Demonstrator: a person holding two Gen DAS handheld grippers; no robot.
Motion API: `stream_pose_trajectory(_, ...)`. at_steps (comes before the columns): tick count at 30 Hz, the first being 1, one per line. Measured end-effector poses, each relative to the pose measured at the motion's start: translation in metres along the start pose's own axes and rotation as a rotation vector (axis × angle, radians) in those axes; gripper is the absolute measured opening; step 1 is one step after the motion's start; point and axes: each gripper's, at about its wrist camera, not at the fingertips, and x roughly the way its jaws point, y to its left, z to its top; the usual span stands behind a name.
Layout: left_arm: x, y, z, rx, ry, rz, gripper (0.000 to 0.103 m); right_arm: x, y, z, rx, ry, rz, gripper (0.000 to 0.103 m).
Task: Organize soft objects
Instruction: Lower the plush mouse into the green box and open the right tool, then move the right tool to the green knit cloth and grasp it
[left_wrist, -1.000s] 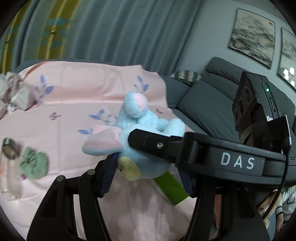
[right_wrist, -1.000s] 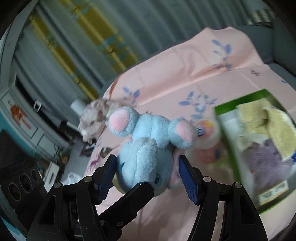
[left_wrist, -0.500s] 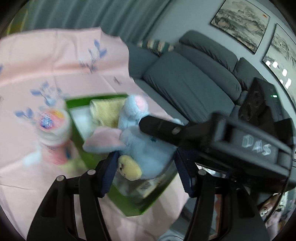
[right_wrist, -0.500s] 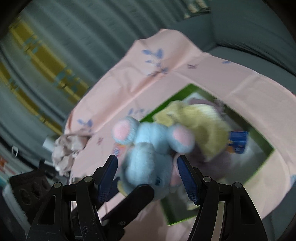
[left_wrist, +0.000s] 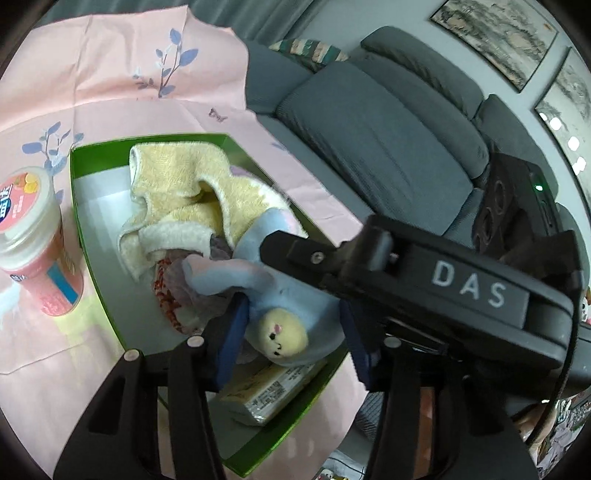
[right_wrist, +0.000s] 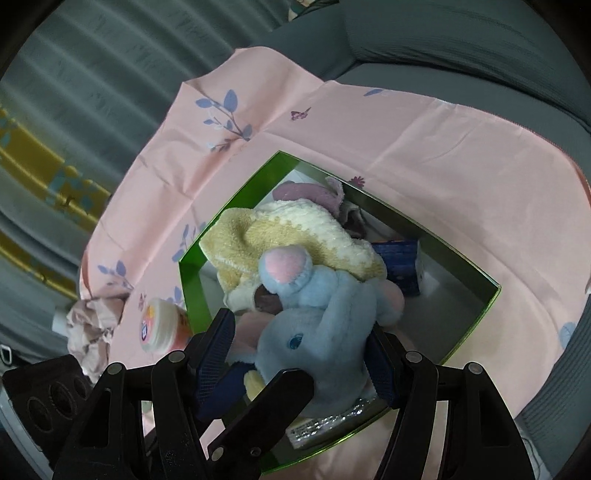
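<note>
Both claws clench the blue plush toy (left_wrist: 291, 295), left claw (left_wrist: 291, 332) and right claw (right_wrist: 295, 354) crossing over the green box (right_wrist: 192, 295); it hangs directly above the yellow towel (left_wrist: 177, 184).

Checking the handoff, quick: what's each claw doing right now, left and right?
Left claw: shut on the blue plush toy, over the green box.
Right claw: shut on the same toy.

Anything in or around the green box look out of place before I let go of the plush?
One thing: a hard pink plastic jar stands upright on the pink cloth just outside the green box, among soft things. Inside, the yellow towel lies bunched, not folded. The blue plush is gripped by both grippers over the box.
</note>
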Motion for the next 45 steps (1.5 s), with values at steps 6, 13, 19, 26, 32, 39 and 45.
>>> stream_pose_trajectory(6, 0.013, -0.005, -0.003, 0.063, 0.026, 0.160, 0.052, 0.014, -0.014, 0.002, 0.048, 0.045, -0.034, 0.070)
stream_pose_trajectory(13, 0.021, -0.004, -0.007, 0.110, 0.036, 0.311, 0.050, 0.012, -0.014, 0.004, 0.038, 0.023, -0.092, 0.070)
stream_pose_trajectory(19, 0.007, 0.005, -0.005, 0.039, 0.037, 0.279, 0.048, 0.010, -0.016, 0.005, 0.055, 0.021, -0.083, 0.070)
stream_pose_trajectory(26, -0.031, 0.004, -0.005, 0.006, -0.013, 0.251, 0.059, -0.012, -0.003, 0.003, 0.014, -0.046, -0.037, 0.070)
stream_pose_trajectory(32, -0.082, 0.003, -0.012, 0.030, -0.131, 0.276, 0.084, -0.025, 0.028, -0.003, -0.098, -0.104, -0.001, 0.086)
stream_pose_trajectory(39, -0.134, 0.037, -0.035, -0.038, -0.196, 0.401, 0.102, -0.028, 0.057, -0.010, -0.173, -0.103, -0.022, 0.088)
stream_pose_trajectory(45, -0.172, 0.079, -0.058, -0.149, -0.221, 0.506, 0.102, -0.032, 0.080, -0.021, -0.246, -0.119, -0.018, 0.088)
